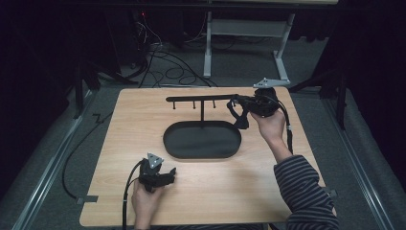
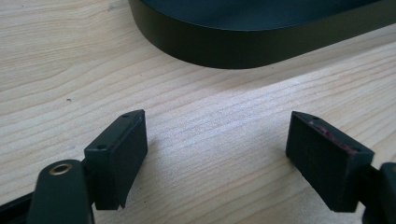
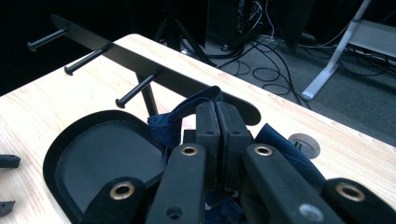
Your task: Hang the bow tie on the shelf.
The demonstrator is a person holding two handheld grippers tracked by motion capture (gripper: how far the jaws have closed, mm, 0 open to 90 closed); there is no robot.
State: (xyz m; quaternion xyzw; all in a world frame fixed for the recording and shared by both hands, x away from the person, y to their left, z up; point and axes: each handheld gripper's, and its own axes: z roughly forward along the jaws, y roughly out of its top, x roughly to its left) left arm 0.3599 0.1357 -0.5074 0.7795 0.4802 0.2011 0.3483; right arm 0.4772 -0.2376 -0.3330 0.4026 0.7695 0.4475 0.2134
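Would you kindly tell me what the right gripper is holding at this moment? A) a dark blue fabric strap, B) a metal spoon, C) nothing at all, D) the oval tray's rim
A: in the right gripper view, the right gripper has its jaws pressed together on a dark blue fabric strap, beside the black peg rack that stands above the oval tray.

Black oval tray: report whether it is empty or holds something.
Empty. The black oval tray shows only its bare dark floor in the high view; the dark blue strap is pinched in the right tongs, beside the tray.

Dark room, grey cable-strewn floor [image 1: 191,67]
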